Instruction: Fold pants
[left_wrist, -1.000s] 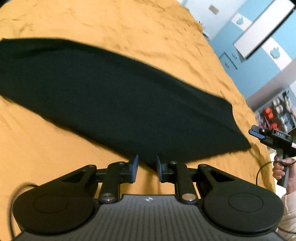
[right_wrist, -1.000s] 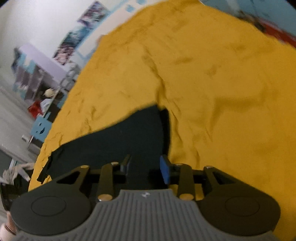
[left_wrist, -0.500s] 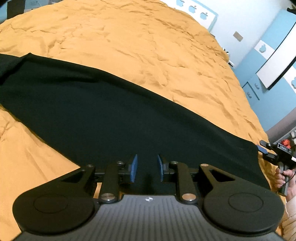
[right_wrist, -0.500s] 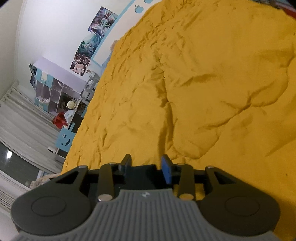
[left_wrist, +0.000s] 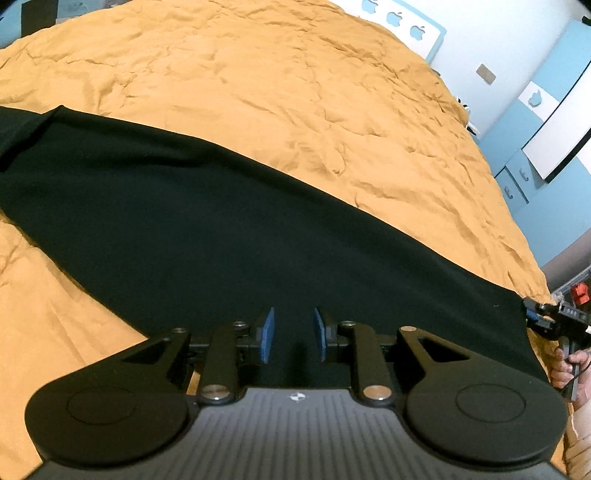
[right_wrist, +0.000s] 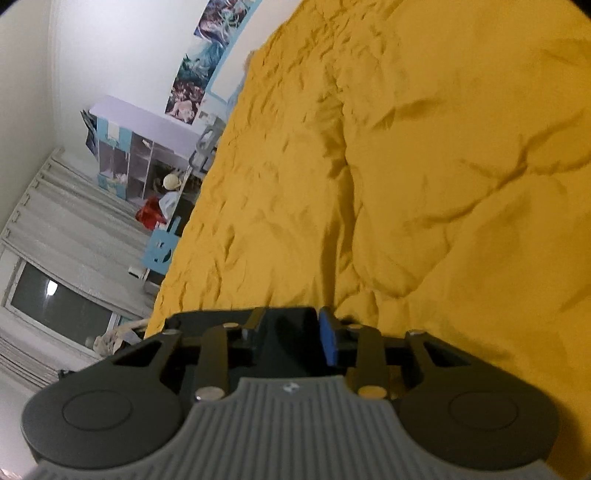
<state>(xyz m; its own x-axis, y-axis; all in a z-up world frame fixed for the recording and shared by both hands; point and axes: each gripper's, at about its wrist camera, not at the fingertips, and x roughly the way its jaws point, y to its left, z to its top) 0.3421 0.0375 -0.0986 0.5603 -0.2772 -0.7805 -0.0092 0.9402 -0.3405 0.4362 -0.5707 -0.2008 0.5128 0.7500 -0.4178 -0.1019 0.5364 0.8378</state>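
Black pants (left_wrist: 221, 221) lie stretched across an orange bedspread (left_wrist: 295, 92), running from far left to lower right. My left gripper (left_wrist: 293, 334) sits at their near edge, with dark fabric filling the narrow gap between its blue pads. The right gripper (left_wrist: 532, 314), held by a hand (left_wrist: 565, 365), meets the pants' right corner. In the right wrist view, the right gripper (right_wrist: 291, 315) has its jaws closing on a bunch of black pants fabric (right_wrist: 288, 343). The rest of the pants is hidden below that camera.
The crumpled bedspread (right_wrist: 443, 184) fills most of both views. A headboard with apple shapes (left_wrist: 406, 22) and blue cabinets (left_wrist: 517, 184) stand beyond the bed. A shelf unit (right_wrist: 147, 158) and curtains (right_wrist: 55, 258) lie past the bed's left edge.
The right gripper dropped to the pants' corner and its jaws narrowed on the fabric. The left gripper moved in over the pants, whose near edge no longer peaks up.
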